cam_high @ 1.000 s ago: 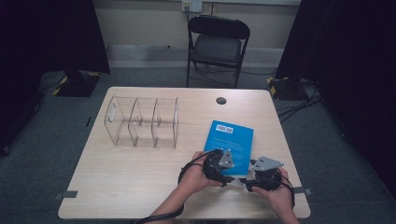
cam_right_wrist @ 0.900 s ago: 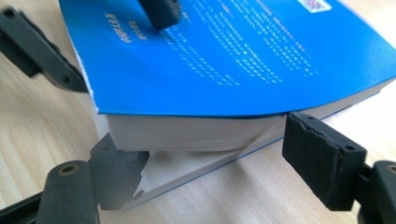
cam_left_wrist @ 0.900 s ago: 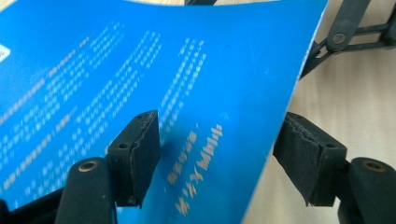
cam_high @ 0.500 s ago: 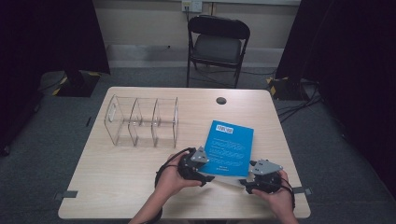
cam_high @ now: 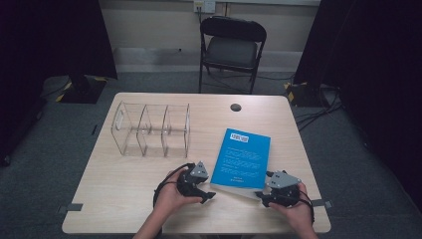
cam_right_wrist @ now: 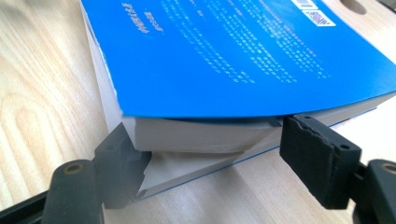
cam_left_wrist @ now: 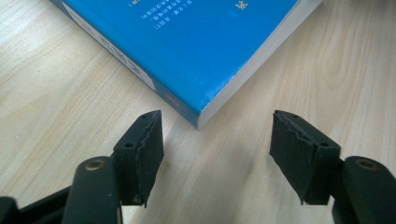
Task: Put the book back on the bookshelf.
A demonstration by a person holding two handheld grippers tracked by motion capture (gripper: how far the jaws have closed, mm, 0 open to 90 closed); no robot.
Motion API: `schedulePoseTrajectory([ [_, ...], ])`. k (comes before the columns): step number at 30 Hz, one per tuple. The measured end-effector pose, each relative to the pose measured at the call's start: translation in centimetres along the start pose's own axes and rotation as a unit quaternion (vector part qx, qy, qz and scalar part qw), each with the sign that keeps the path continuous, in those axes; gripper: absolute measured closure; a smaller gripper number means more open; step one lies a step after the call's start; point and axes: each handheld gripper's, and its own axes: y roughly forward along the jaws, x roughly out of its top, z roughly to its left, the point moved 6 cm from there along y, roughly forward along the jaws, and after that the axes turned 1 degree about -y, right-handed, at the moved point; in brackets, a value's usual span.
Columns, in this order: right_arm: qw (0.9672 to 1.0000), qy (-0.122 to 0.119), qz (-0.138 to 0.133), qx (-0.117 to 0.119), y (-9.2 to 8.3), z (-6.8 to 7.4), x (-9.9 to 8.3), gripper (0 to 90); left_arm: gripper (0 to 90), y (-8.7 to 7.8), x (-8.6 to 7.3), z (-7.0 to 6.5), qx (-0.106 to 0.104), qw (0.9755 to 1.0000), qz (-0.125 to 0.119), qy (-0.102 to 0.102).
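R hand-held gripper [cam_right_wrist: 205, 158] jaws wide around blue book [cam_right_wrist: 224, 60] corner, prying pages, not clamped. L hand-held gripper [cam_left_wrist: 217, 154] wide open, empty, book corner just ahead. Judgement: close R squarely w/ L steadying.

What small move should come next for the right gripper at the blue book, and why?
Probably close the right gripper on the blue book. Its jaws stand open around the near corner, which looks slightly lifted with pages fanned, while the left gripper waits open just short of the other corner.
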Motion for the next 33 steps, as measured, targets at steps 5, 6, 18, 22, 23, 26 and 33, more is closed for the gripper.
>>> schedulePoseTrajectory([
  [5, 1.0, -0.007, -0.004, 0.003, -0.1, -0.1, 0.3, 24.7, 33.6, 0.6, -0.3, 0.4, 0.007, 0.9998, 0.015, 0.007],
  [6, 0.9999, -0.011, -0.004, 0.001, -0.2, -0.2, 0.4, 24.7, 33.3, 0.5, -0.3, 0.5, 0.006, 0.9997, 0.021, 0.014],
  [18, 1.0, -0.002, 0.001, 0.007, 0.0, -0.1, 0.1, 24.6, 33.5, 0.6, 0.0, 0.4, 0.009, 0.9996, 0.023, 0.013],
  [22, 0.9999, 0.007, -0.007, 0.004, -0.1, -0.1, 0.2, 25.3, 34.0, -0.4, 1.2, 0.0, 0.017, 0.9993, -0.006, 0.031],
  [23, 0.9999, 0.01, -0.008, 0.002, -0.2, -0.2, 0.2, 25.4, 33.6, -0.6, 1.8, -0.3, 0.013, 0.9991, -0.012, 0.039],
  [26, 0.9998, 0.021, -0.005, 0.006, -0.2, -0.3, 0.4, 25.4, 30.6, -0.6, 3.8, -1.5, 0.004, 0.9973, -0.031, 0.066],
  [33, 0.9994, 0.033, -0.005, 0.009, -0.3, -0.6, 0.9, 25.4, 25.0, 1.7, 7.0, -3.0, -0.002, 0.9935, -0.024, 0.111],
])
